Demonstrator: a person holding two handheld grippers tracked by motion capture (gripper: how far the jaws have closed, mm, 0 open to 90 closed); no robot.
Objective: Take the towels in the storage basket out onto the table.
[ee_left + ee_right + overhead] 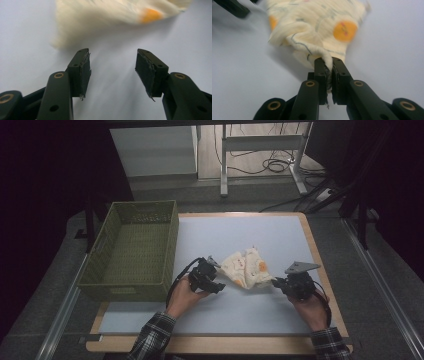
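The right gripper [327, 65] has its fingers [320, 72] squeezed on a corner of the cloth [317, 27]; the left gripper [112, 67] has its fingers [81, 67] wide apart, holding nothing, just beside the cloth; the cloth lies bunched on the tabletop [280, 232] between both; the green basket [131, 250] sits at the left.

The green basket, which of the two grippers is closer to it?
Left. The left gripper sits just off the green basket's near right corner, open beside the patterned cloth. The right gripper is across the cloth, pinching its edge.
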